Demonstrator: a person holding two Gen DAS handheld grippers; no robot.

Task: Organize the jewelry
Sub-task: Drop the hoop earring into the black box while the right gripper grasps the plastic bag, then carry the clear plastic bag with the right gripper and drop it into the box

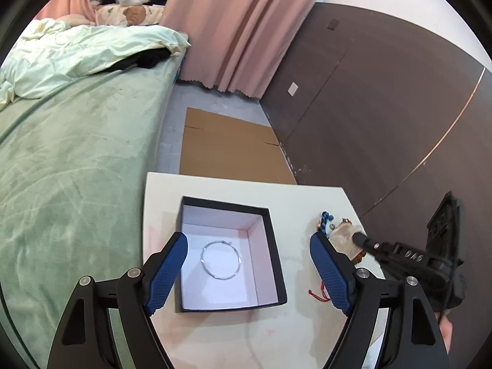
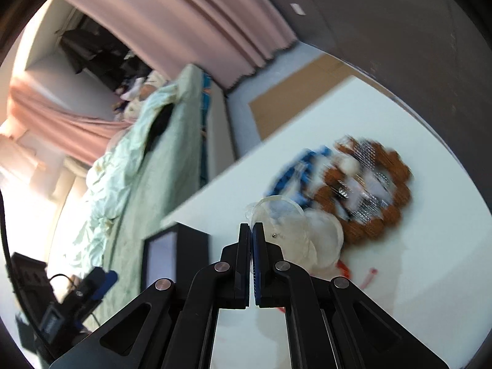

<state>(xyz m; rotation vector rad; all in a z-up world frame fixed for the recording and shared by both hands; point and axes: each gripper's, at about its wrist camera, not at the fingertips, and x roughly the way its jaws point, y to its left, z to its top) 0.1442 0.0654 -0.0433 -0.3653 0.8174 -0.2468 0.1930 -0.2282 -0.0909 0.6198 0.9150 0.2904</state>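
The left gripper (image 1: 249, 273) hangs over the black box (image 1: 278, 276) on the white table (image 1: 307, 196), its jaws wide apart, one on each side of the box. A thin silver hoop (image 1: 220, 259) lies flat on the box floor. The right gripper (image 2: 252, 230) has its jaws pressed together on a clear plastic bag (image 2: 295, 230). Just behind the bag lie a blue bracelet (image 2: 295, 169) and a brown one (image 2: 384, 190), both blurred

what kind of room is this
Most likely a bedroom: a bed with a rumpled duvet, pink curtains, and a small white table for the jewelry.
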